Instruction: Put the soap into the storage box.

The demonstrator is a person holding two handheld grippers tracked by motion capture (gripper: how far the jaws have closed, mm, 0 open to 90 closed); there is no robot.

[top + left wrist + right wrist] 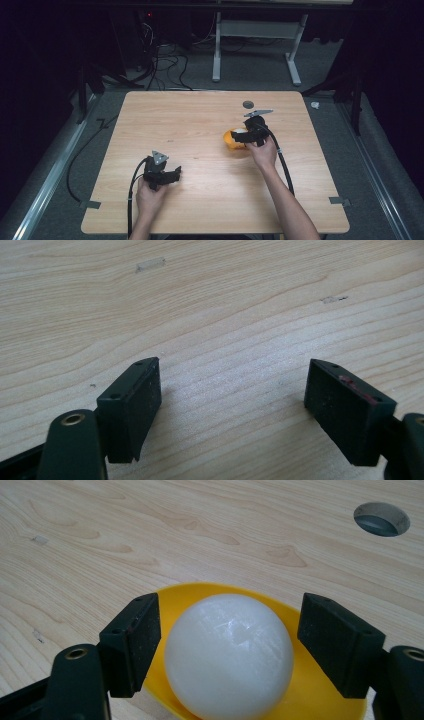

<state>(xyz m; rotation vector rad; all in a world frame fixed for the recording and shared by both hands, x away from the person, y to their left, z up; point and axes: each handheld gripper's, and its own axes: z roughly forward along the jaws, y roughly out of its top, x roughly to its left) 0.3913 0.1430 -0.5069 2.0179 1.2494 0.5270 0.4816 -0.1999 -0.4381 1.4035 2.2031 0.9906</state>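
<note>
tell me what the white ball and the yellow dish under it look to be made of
The white, round ball looks like frosted, slightly translucent plastic or wax: matt sheen, faint scuffs. The shallow yellow dish looks like smooth moulded plastic, evenly coloured with a soft gloss. The pale wooden table shows printed or real wood grain; which is unclear.

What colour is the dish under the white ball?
Yellow. The dish under the white ball shows best in the right gripper view.

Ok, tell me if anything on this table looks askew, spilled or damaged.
Nothing stands out. The white ball sits in the yellow bowl, between the open jaws of the right gripper. The left gripper hangs open over bare wooden table. The round hole in the tabletop looks cleanly cut, not damage.
</note>
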